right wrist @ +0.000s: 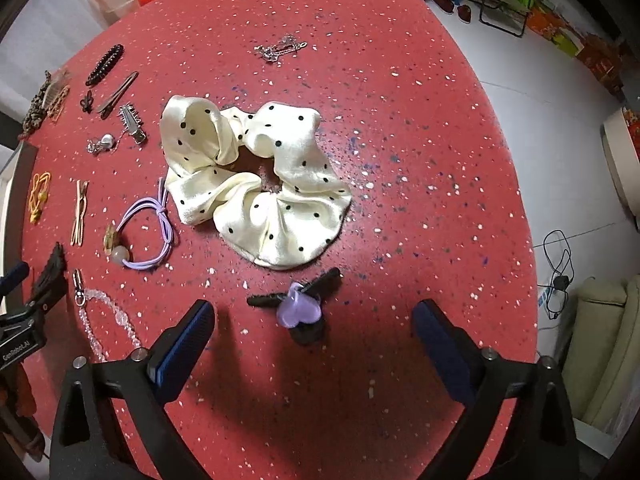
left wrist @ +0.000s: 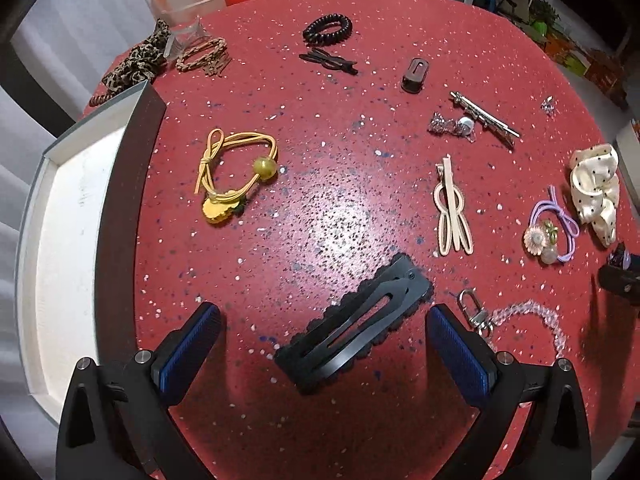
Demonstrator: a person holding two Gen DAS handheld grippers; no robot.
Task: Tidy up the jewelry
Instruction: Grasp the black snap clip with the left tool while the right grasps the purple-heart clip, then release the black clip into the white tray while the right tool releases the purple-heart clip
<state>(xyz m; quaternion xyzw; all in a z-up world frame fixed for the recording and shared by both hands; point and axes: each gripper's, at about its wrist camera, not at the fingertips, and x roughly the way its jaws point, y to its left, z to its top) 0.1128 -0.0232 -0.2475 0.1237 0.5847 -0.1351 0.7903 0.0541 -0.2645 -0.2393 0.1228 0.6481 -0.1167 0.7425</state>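
Both jaws stand apart: we would pinch the flat, stiff black hair clip (left wrist: 354,326) across its width with the left hand-held gripper (left wrist: 322,338) — and the small, light purple claw clip (right wrist: 300,310) under the right hand-held gripper (right wrist: 314,330) may slip.

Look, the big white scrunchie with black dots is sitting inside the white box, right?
Not quite. The white scrunchie with black dots lies on the red table, not in the white box. The right wrist view shows it lying flat on the tabletop.

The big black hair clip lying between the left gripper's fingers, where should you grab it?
Probably across the middle of the black hair clip, pinching its two long scalloped edges from straight above. It lies flat and slanted on the red table, so the left gripper likely needs turning.
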